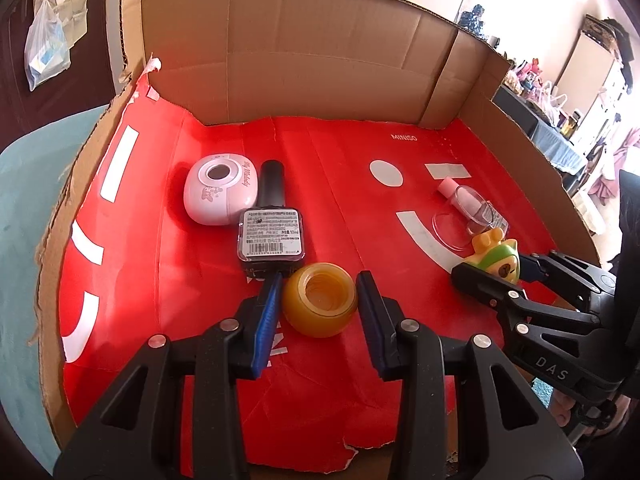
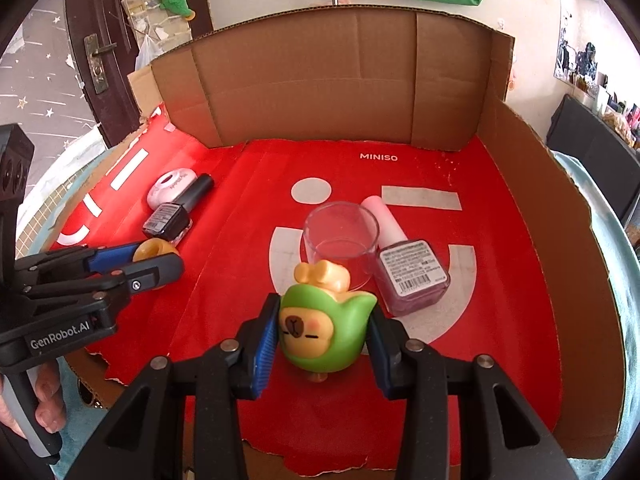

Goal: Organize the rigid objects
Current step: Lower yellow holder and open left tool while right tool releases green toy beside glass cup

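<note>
A round orange jar [image 1: 320, 304] with its mouth upward rests on the red mat [image 1: 340, 184]. My left gripper [image 1: 320, 280] is shut on it, blue pads against both sides; the right wrist view shows the same grip [image 2: 160, 258] on the jar [image 2: 154, 250]. A green-and-yellow toy figure [image 2: 320, 332] stands on the mat, and my right gripper [image 2: 324, 308] is shut on it. The left wrist view has that gripper [image 1: 494, 266] and the figure [image 1: 496, 258] at the right.
A dark nail polish bottle [image 1: 272, 232] and a white-pink compact [image 1: 218, 192] lie just beyond the jar. A clear glass cup [image 2: 340, 240] and a pink nail polish bottle [image 2: 412, 276] lie behind the figure. Cardboard walls [image 1: 320, 60] enclose the back and right. A hand [image 2: 48, 400] holds the left gripper.
</note>
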`<action>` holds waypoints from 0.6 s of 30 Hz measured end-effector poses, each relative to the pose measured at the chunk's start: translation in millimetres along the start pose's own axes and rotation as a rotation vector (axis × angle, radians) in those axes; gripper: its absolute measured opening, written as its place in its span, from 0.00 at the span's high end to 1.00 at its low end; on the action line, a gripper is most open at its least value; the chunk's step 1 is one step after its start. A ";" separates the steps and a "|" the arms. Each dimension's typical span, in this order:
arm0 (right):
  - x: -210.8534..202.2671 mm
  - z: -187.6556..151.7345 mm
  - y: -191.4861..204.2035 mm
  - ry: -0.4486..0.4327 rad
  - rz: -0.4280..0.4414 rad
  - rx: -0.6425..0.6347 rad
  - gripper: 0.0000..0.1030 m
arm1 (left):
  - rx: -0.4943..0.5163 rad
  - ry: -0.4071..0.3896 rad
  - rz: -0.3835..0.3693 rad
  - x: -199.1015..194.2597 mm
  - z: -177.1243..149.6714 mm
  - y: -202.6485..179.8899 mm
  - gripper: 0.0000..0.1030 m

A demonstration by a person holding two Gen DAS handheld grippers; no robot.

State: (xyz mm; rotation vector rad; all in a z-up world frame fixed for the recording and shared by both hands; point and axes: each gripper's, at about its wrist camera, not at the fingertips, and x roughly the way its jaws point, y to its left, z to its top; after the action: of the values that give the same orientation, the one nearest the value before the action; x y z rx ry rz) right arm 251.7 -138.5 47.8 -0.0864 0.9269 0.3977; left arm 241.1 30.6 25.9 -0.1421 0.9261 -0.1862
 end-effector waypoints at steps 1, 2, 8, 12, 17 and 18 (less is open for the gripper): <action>0.2 0.0 -0.3 -0.001 0.001 0.002 0.58 | 0.000 0.000 0.000 0.0 0.1 0.1 0.65; -0.1 -0.3 -1.0 -0.002 0.004 0.004 0.58 | -0.001 0.000 -0.001 -0.1 0.1 0.1 0.65; 0.3 0.1 -2.2 -0.002 0.015 0.010 0.58 | -0.005 0.000 -0.007 -1.1 -1.0 2.6 0.65; 0.1 0.1 -2.5 -0.004 0.016 0.012 0.58 | -0.004 0.000 -0.005 -1.1 -0.8 2.2 0.65; -0.1 0.1 -3.0 -0.004 0.018 0.012 0.58 | 0.001 0.000 0.002 -1.2 -1.5 1.5 0.65; -0.1 0.1 -3.0 -0.004 0.018 0.013 0.58 | 0.002 0.000 0.005 -1.1 -1.2 1.0 0.65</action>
State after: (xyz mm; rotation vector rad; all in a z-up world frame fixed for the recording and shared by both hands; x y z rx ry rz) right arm 252.8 -141.3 47.6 -0.0650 0.9265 0.4087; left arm 239.6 31.8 25.9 -0.1379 0.9260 -0.1830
